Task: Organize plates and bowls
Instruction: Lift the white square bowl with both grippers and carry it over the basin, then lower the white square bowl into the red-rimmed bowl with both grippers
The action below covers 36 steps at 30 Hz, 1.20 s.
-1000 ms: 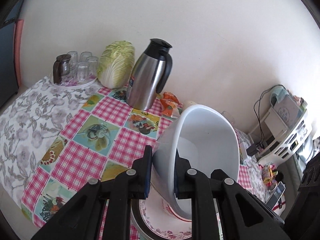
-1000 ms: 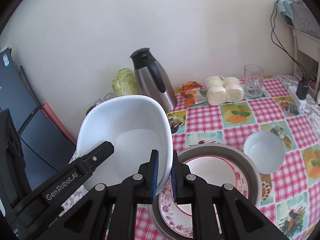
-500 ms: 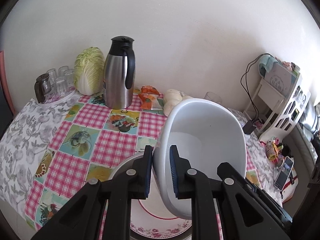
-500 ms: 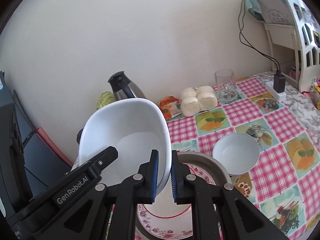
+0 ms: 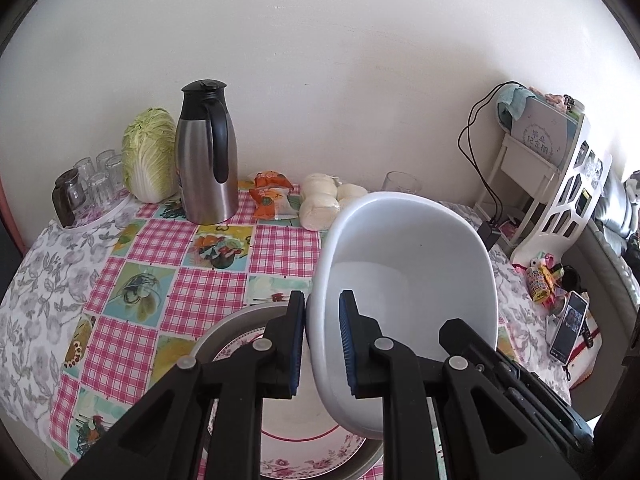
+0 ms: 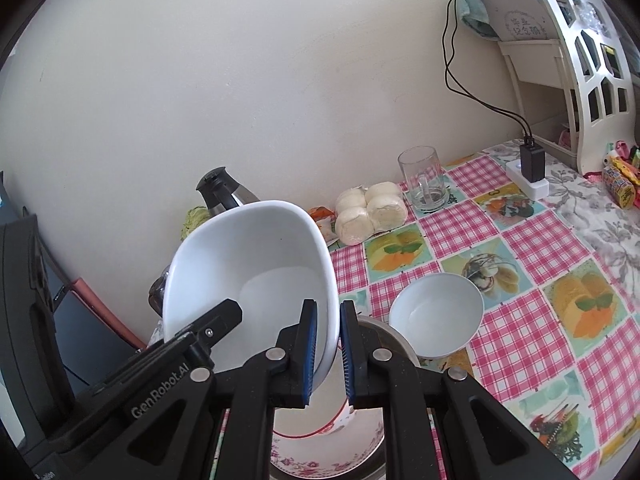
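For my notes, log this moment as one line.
left tongs: shut on big white bowl | right tongs: shut on opposite rim | bowl: tilted above floral plate | small bowl: on table

The left gripper [image 5: 322, 344] and the right gripper [image 6: 328, 354] both tilt downward, jaws clamped, side by side close together.

Soft daylight filling both views; wall [image 5: 360, 60] washing out pale; fisheye bending, darkening edges around it.
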Each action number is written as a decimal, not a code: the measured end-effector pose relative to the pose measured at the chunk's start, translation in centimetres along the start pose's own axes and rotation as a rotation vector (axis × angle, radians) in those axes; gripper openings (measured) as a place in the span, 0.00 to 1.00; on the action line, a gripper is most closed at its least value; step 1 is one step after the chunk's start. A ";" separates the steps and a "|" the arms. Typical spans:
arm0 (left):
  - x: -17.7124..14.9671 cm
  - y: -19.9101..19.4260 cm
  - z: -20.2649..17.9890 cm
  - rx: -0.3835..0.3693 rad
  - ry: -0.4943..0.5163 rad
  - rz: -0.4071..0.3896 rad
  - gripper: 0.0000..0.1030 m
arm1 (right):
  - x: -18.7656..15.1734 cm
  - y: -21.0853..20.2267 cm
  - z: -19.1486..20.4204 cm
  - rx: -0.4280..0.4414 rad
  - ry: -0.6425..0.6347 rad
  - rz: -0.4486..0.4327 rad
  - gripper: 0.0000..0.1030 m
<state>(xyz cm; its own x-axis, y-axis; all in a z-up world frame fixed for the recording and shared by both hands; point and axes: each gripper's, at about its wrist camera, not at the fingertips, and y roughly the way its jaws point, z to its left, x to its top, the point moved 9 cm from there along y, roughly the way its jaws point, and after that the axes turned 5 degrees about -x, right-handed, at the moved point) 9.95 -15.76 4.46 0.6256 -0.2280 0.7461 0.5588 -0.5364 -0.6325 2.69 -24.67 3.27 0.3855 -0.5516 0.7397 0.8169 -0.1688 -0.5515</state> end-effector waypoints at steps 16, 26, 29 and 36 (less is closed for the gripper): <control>-0.7 1.4 1.1 0.010 -0.028 0.047 0.17 | -1.1 2.0 -0.5 0.014 0.027 0.063 0.13; -2.6 3.7 3.1 0.019 -0.075 0.134 0.17 | -3.0 4.1 -0.6 -0.006 0.017 0.133 0.13; -3.3 4.0 3.6 0.029 -0.085 0.158 0.17 | -3.6 4.6 -0.4 -0.012 0.009 0.154 0.13; -4.6 4.4 4.5 0.034 -0.105 0.202 0.17 | -4.5 5.0 0.1 -0.024 -0.016 0.186 0.15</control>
<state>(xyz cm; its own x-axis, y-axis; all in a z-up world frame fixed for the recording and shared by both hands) 11.97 -13.40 -2.73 0.7790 -0.2414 0.5787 0.4330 -0.4605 -0.7749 5.10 -22.91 -2.79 0.5358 -0.5620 0.6301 0.7207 -0.0845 -0.6881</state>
